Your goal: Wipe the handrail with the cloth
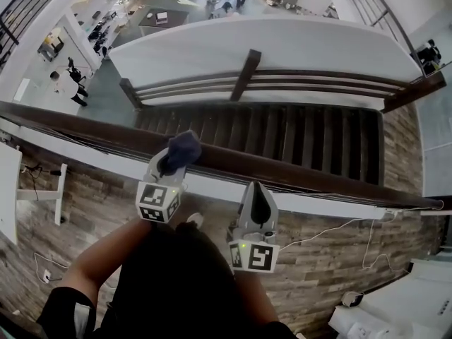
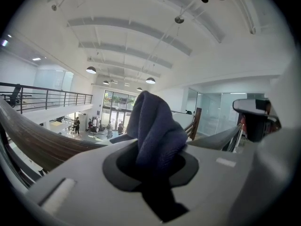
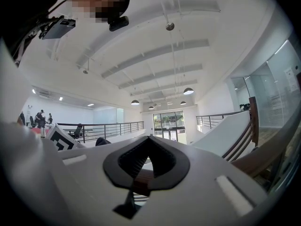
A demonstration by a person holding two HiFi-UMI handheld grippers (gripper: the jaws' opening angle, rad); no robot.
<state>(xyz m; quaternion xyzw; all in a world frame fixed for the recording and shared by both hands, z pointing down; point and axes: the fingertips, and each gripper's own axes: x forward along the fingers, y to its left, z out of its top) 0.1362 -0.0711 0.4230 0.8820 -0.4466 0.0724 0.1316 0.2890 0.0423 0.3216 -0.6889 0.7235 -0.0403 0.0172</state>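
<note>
A dark wooden handrail (image 1: pixel 318 177) runs across the head view from upper left to lower right. My left gripper (image 1: pixel 171 162) is shut on a dark blue cloth (image 1: pixel 181 149), which rests on top of the rail. In the left gripper view the cloth (image 2: pixel 155 128) bulges up between the jaws, with the rail (image 2: pixel 40 145) stretching away to the left. My right gripper (image 1: pixel 257 191) is to the right, its tips at the rail's near side, shut and holding nothing. Through the right gripper (image 3: pixel 151 141) a bit of brown rail (image 3: pixel 140 179) shows.
Beyond the rail a dark staircase (image 1: pixel 282 129) with its own railing (image 1: pixel 247 73) drops to a lower floor where people (image 1: pixel 70 87) stand. On my side there is wooden flooring with cables (image 1: pixel 332 235), a white table (image 1: pixel 8 189) at left and white objects (image 1: pixel 402 309) at lower right.
</note>
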